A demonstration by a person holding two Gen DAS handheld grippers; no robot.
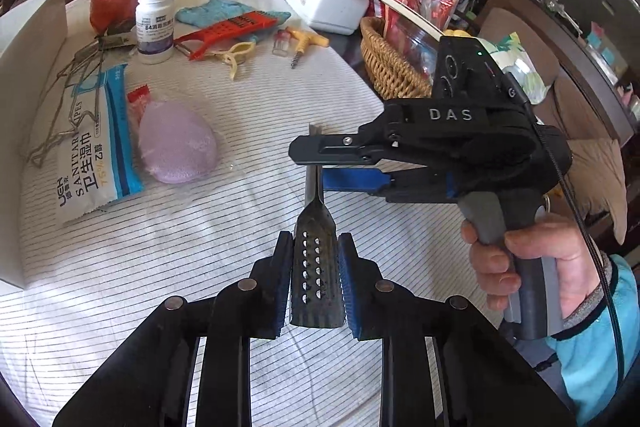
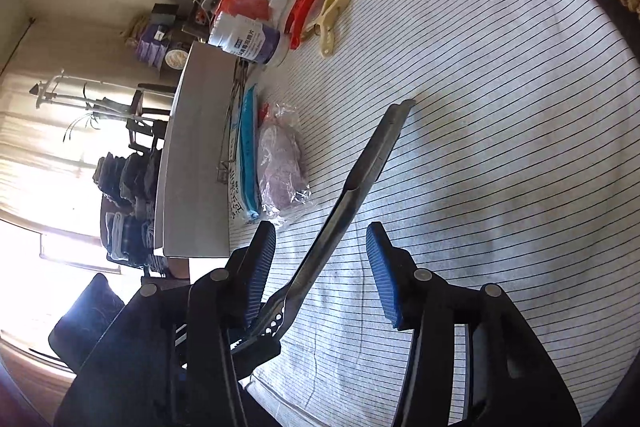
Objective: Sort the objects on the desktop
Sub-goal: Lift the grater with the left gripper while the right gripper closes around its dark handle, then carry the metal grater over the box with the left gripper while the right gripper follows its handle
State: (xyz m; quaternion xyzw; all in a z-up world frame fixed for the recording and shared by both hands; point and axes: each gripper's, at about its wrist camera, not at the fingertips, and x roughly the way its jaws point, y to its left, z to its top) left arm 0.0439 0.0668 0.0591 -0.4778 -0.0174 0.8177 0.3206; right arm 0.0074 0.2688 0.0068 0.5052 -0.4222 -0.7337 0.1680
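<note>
Blue-padded fingers (image 1: 280,283) of my left gripper (image 1: 314,279) pinch the perforated head of a metal tool, prob. a slotted scraper or tongs (image 1: 316,267), both pads pressing its edges. My right gripper (image 2: 320,275) stands spread: jaws apart w/ the tool's shaft running between them, neither pad on it as far as I can see.

Tool sits above the striped tablecloth (image 1: 200,227), centre of the table. Its long axis runs straight away from my left fingers, head at the pads, thin shaft pointing fwd to where the right gripper (image 1: 312,163) comes in from the right, crosswise over the far end. So the left hand is the one that has it; the right is nearest the shaft tip but isn't gripping. Next move, I'd judge, turns on that: carry it w/ the left alone along its axis, toward whichever pile it belongs to.

Left wrist view shows the whole spread: sanitary wipes pack (image 1: 92,155), bagged purple sponge (image 1: 176,147), white pill bottle (image 1: 155,23), orange grater (image 1: 232,27), corkscrew (image 1: 300,43), wicker basket (image 1: 384,67), plus my right hand (image 1: 520,263) on the grip. Right wrist view shows what that misses: the gap on both sides of the shaft (image 2: 360,179), and a white box (image 2: 192,163) at table's edge.
</note>
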